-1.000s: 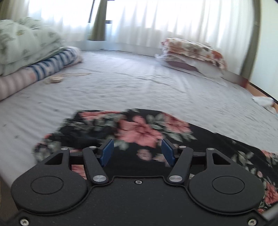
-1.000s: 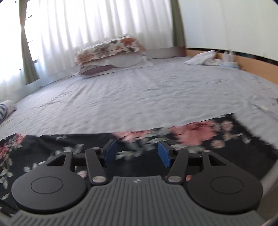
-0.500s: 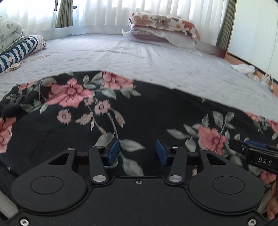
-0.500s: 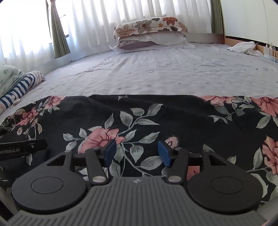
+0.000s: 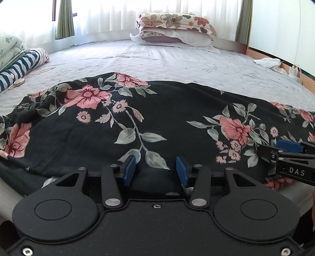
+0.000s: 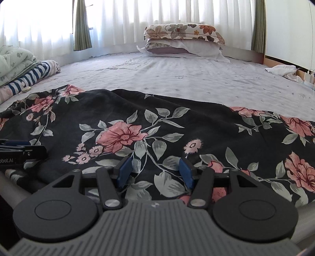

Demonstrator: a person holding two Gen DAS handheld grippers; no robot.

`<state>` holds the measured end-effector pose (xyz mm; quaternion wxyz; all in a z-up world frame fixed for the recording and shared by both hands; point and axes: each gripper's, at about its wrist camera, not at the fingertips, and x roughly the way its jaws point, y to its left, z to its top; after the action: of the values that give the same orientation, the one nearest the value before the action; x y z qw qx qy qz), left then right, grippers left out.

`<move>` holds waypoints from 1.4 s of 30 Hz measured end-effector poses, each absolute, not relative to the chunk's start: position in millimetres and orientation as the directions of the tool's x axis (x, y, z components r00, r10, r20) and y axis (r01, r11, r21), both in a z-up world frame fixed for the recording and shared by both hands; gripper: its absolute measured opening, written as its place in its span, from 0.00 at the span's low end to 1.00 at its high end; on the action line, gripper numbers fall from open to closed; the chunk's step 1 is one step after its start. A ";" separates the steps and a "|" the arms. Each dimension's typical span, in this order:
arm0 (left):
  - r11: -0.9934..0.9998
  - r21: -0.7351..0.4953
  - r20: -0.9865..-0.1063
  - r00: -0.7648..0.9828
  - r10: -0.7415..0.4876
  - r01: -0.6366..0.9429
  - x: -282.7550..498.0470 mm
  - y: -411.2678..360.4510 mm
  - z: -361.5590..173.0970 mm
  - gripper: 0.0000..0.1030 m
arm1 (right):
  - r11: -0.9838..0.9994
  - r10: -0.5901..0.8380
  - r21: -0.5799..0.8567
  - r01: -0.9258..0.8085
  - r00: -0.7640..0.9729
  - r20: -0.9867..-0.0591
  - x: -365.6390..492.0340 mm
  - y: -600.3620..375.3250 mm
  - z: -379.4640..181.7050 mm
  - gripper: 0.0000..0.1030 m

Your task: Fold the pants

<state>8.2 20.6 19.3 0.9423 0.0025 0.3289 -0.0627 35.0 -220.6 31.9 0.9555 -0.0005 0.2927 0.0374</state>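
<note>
Both sets of jaws stand apart with nothing pinched: the left gripper [image 5: 155, 169] and the right gripper [image 6: 155, 170] hover low over the near edge of the pants [image 5: 157, 118], each with bare cloth showing between its blue pads [image 5: 129, 170]. Those pants, black with pink flowers, lie spread flat across the near part of the bed [image 5: 177, 59], reaching from its left side to its right, rumpled at the left end. Beyond the pants the pale sheet runs clear up to two stacked pillows [image 5: 173, 29] at the far end, under white curtains [image 6: 167, 15]. Left of the pants sit a folded quilt [image 6: 13, 59] and a striped roll of cloth [image 5: 19, 67], with a small round thing [image 5: 18, 82] just beside it. Far right of the pants, a crumpled white cloth [image 5: 268, 63] lies at the bed's edge, near a thin cable [image 5: 298, 35].
</note>
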 end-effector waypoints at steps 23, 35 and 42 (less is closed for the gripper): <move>0.972 -0.194 -0.645 0.729 -0.231 0.136 -38.4 43.6 35.2 0.43 | 0.963 0.203 -0.039 -0.266 0.816 -0.541 -19.1 -165.9 40.4 0.70; 0.908 -0.420 -0.580 0.770 -0.266 -0.003 -12.8 69.6 29.3 0.14 | 0.954 0.219 -0.067 -0.292 0.832 -0.510 -18.5 -146.0 40.3 0.71; 0.912 -0.409 -0.560 0.784 -0.268 0.020 -15.2 66.5 37.7 0.02 | 0.944 0.224 -0.107 -0.311 0.846 -0.485 -17.4 -127.8 36.9 0.73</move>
<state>-15.2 66.5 37.7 0.9243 -0.1943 0.3190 -0.0778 -17.4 -127.8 36.9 0.9563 -0.0908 0.2402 0.1398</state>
